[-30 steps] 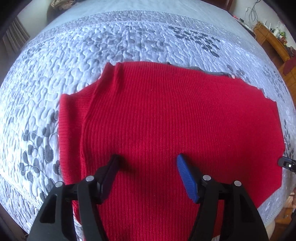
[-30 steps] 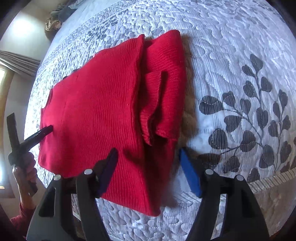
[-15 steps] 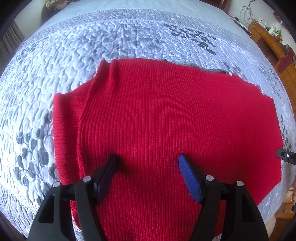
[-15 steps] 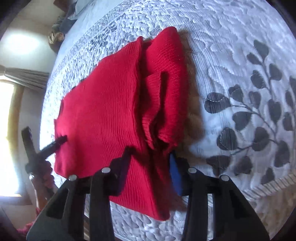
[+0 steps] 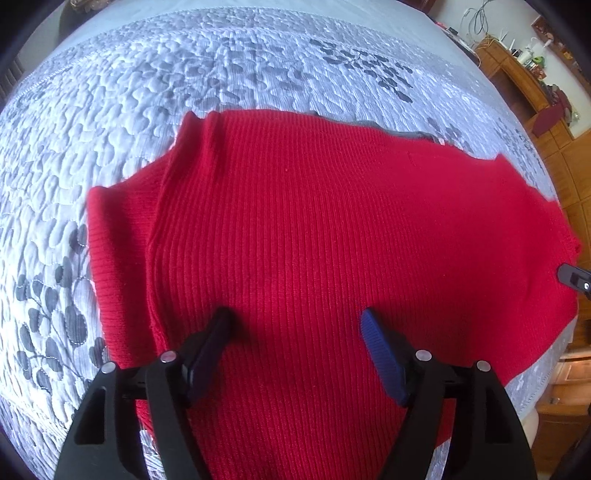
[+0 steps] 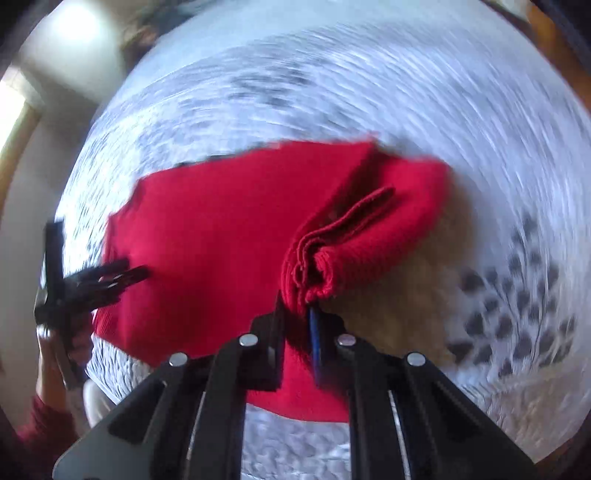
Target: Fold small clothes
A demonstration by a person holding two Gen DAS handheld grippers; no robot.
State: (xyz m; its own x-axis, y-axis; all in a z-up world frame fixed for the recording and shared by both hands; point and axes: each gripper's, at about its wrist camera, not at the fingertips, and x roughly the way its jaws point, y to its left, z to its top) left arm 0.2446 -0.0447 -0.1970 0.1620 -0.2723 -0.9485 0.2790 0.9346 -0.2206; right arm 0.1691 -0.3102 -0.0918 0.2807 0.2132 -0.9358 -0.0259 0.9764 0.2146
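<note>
Sweater (image 6: 207,236) hem pinched in right hand-held gripper (image 6: 297,325), lifted.

Ribbed matt red knit sweater (image 5: 314,229) on quilted bedspread (image 5: 184,74) (faintly glossy stitching)

Quilted leaf-print bedspread (image 5: 229,85) — wooden cabinet (image 5: 565,162) at its far side.

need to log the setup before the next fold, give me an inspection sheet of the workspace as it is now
surface: quilted grey-white bedspread with a leaf pattern
job's things: red knit sweater spread on the bed, one side bunched and lifted
clutter: grey cloth edge showing behind the sweater
grippers: left hand-held gripper open above the sweater; right hand-held gripper shut on the sweater's folded side
cables: white wires by the far wall
surroundings: wooden cabinet with small items on top
</note>
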